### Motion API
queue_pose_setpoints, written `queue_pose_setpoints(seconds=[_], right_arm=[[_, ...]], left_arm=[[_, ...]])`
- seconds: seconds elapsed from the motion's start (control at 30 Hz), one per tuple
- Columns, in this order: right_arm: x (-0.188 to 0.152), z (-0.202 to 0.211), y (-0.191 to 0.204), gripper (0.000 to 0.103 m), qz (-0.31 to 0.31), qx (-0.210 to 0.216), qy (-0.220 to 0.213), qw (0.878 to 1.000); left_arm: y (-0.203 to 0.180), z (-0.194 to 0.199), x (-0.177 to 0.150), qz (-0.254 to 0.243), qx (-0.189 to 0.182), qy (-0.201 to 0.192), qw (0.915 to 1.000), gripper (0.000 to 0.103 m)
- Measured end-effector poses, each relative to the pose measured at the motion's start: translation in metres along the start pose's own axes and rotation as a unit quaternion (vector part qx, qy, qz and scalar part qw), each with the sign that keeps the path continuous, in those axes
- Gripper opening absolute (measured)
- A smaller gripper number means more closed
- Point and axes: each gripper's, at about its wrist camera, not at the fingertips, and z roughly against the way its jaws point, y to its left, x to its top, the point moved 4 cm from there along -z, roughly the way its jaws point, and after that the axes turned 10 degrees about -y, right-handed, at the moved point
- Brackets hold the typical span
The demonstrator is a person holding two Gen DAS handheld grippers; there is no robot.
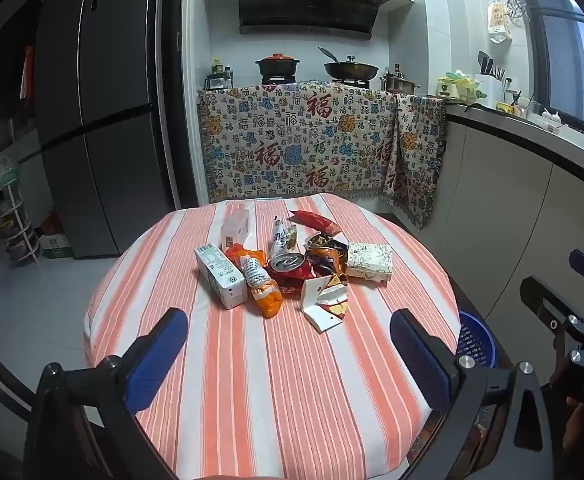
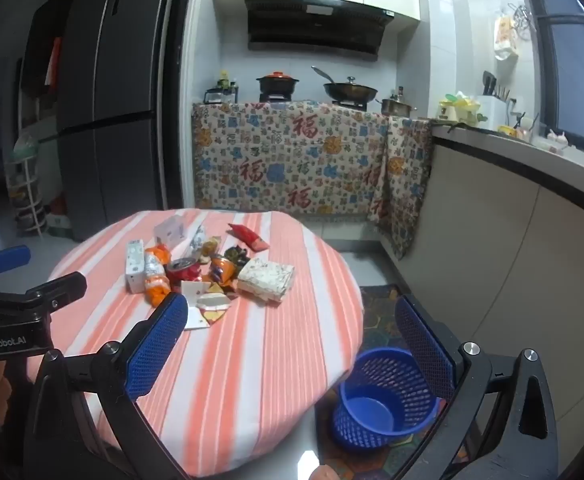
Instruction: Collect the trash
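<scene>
trash (image 1: 287,268) lies heaped mid-tabletop (image 1: 271,380) on the striped cloth: a milk carton (image 1: 219,276), crushed can (image 1: 288,262), wrappers, a patterned box (image 1: 370,261). left tongs (image 1: 289,356) and right tongs (image 2: 292,344) both gape wide, holding nothing. blue basket (image 2: 384,396) sits on the floor beside the tabletop.

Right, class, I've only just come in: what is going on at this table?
A person holds a two-finger gripper in each hand over a round table with a striped cloth. Both the left gripper and the right gripper are open and hold nothing. A pile of trash sits mid-table: a crushed can, a white carton, wrappers and a patterned box. The blue basket on the floor beside the table looks empty, so collecting has not started.
</scene>
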Motion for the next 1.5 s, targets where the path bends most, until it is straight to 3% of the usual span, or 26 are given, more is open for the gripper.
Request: queue_pose_setpoints(seconds=[1.5], right_arm=[[0.010,0.010,0.006,0.103,0.006,0.000,-0.013,1.000]], left_arm=[[-0.003,0.001,-0.008,0.015,-0.011,0.009,0.9998,0.103]])
